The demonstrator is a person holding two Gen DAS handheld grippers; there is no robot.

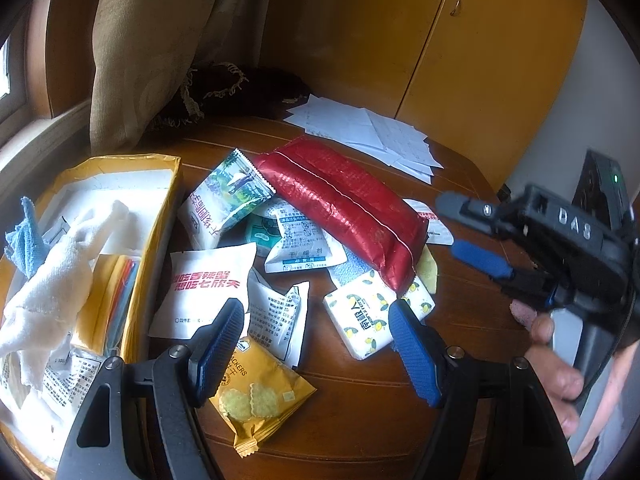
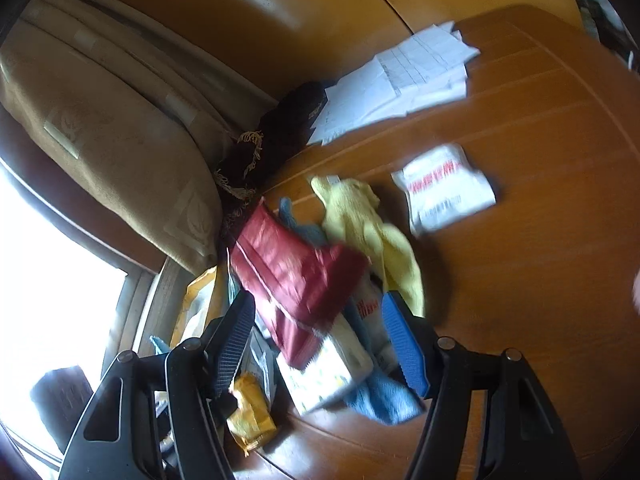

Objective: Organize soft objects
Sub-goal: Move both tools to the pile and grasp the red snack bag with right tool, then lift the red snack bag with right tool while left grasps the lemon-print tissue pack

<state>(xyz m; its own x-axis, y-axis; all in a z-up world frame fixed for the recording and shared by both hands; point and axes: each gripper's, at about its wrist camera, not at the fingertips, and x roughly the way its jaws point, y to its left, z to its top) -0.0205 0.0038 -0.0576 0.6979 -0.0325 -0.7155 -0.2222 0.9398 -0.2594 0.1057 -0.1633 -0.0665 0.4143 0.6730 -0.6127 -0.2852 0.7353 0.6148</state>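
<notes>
Nearest the left wrist camera, at 6 o'clock, the left gripper [image 1: 316, 336] hangs with its jaws spread and nothing between them, over a yellow cracker pack [image 1: 260, 396] on the wooden worktop [image 1: 360, 420]. Just past it lie white sachets [image 1: 208, 288] and a tissue pack [image 1: 376, 320] printed with lemons, the latter tucked under the near end of a long red pouch [image 1: 340, 204]. At 9 o'clock stands the yellow box [image 1: 156, 240], already holding a white cloth [image 1: 56, 280] and a blue cloth [image 1: 26, 236]. At 3 o'clock the right gripper [image 1: 464, 228] comes in, held by a hand [image 1: 556, 364]; its jaws are spread too, and its own blurred view shows them empty above the same heap. That view also shows a yellow cloth [image 2: 368, 224] and another blue cloth [image 2: 380, 400] half buried beside the pouch, with papers [image 1: 368, 132] lying far off at 12 o'clock. The step in hand looks like picking the next soft item for the box. It would go best to take a piece lying free on top, close on its middle rather than a crinkly edge, and lift straight up so the neighbours are not dragged along.
</notes>
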